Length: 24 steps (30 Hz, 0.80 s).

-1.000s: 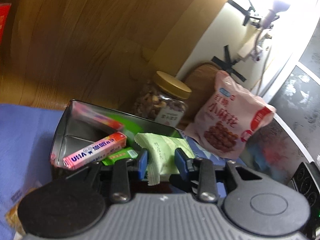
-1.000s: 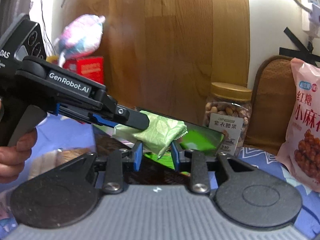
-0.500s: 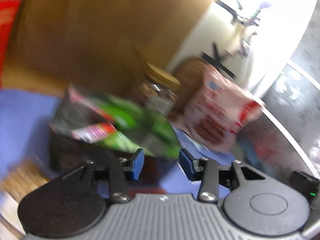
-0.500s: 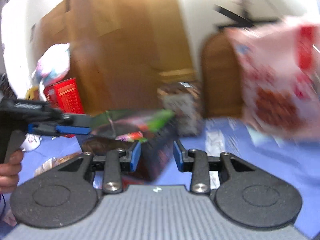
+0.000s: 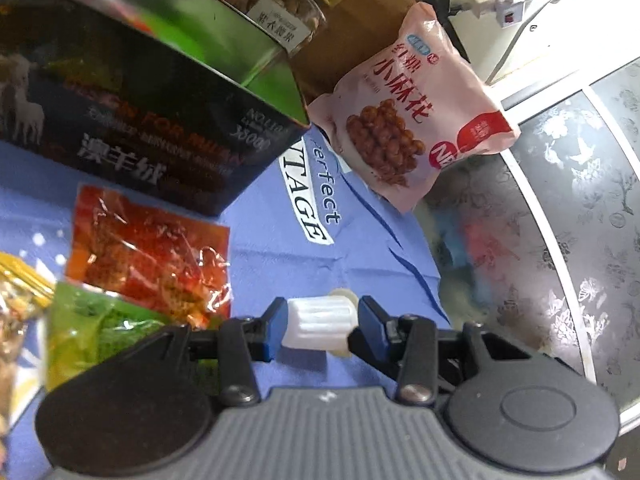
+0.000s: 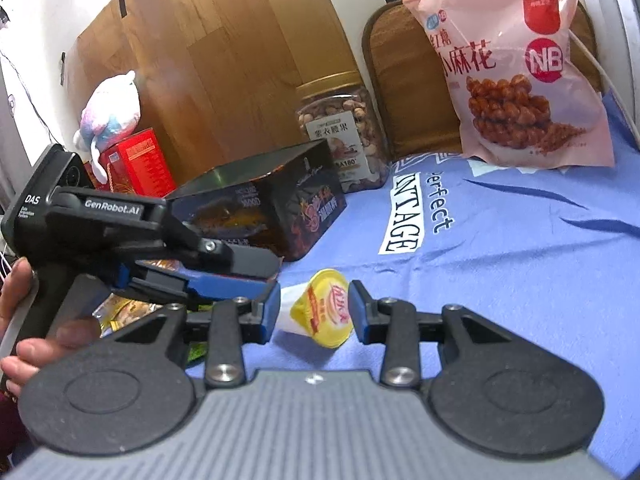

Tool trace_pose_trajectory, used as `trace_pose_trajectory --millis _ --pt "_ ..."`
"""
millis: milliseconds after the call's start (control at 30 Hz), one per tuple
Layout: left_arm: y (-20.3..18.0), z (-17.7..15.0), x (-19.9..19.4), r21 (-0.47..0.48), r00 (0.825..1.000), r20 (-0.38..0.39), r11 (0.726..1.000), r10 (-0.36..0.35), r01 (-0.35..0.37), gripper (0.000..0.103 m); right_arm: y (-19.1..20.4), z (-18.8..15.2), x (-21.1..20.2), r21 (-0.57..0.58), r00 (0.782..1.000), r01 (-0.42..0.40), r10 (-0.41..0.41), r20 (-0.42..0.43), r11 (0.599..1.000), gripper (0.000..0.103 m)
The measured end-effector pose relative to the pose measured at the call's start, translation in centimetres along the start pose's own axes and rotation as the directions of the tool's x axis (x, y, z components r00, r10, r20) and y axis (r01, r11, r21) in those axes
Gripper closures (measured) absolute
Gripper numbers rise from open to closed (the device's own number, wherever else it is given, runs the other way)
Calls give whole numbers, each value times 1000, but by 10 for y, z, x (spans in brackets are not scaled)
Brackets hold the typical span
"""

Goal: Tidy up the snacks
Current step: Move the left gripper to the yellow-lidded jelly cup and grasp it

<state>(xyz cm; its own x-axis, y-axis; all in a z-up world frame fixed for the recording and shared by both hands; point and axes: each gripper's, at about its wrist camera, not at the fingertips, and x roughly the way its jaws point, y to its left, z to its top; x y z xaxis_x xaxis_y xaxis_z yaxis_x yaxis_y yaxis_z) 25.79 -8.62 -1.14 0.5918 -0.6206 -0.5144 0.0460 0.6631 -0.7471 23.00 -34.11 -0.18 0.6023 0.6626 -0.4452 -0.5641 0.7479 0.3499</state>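
Observation:
A small jelly cup (image 5: pixel 318 322) with a white ribbed body and a yellow lid (image 6: pixel 328 310) lies on its side on the blue cloth. My left gripper (image 5: pixel 322 326) is open around its body, pads just beside it. My right gripper (image 6: pixel 314 312) is open with the cup's lid end between its fingers. The left gripper's body (image 6: pixel 160 248) shows at the left of the right wrist view. The dark tin box (image 5: pixel 132 112) with snacks inside stands behind; it also shows in the right wrist view (image 6: pixel 272 212).
A red snack packet (image 5: pixel 148 256), a green packet (image 5: pixel 92 328) and a yellow one (image 5: pixel 16 304) lie left on the cloth. A nut jar (image 6: pixel 340 128), a pink snack bag (image 6: pixel 516 64), a red box (image 6: pixel 136 164) and a plush toy (image 6: pixel 108 112) stand at the back. The glass table edge (image 5: pixel 560 264) is right.
My left gripper has let go of the green pastry packet over the tin. Both grippers have dropped down and forward to the jelly cup on the cloth, jaws wider open.

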Motion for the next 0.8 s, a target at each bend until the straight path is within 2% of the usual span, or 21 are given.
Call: trace_pose_trajectory --millis 67,133,167,233,400,533,633,800 --pt "-2 0 4 6 1000 1 1000 7 -7 65 -6 -1 6 11 1000 0 0 -30 1000 62" --pt "-3 0 6 10 1000 9 1000 10 -10 68 -12 -4 13 53 996 -43 47 -72 998 62" --pt "-2 -1 5 8 1000 13 1000 13 -13 69 -12 -4 15 55 996 -31 35 -86 998 63" --pt "-3 -4 2 10 1000 10 1000 16 -16 70 -9 -4 12 51 995 -28 32 -89 998 67" --pt "-5 -27 -20 20 1000 5 999 30 -30 70 8 -17 -5 30 994 -44 47 -101 999 68" --pt "-3 -63 -56 44 999 21 998 50 -51 70 39 -35 -17 -22 991 -67 64 -118 997 68" --pt "4 -92 -90 53 996 44 995 82 -84 70 65 -48 -23 -42 983 -114 107 -146 993 68" --pt "25 -136 -150 17 988 106 993 117 -119 70 112 -70 -23 -93 965 -200 179 -192 975 68"
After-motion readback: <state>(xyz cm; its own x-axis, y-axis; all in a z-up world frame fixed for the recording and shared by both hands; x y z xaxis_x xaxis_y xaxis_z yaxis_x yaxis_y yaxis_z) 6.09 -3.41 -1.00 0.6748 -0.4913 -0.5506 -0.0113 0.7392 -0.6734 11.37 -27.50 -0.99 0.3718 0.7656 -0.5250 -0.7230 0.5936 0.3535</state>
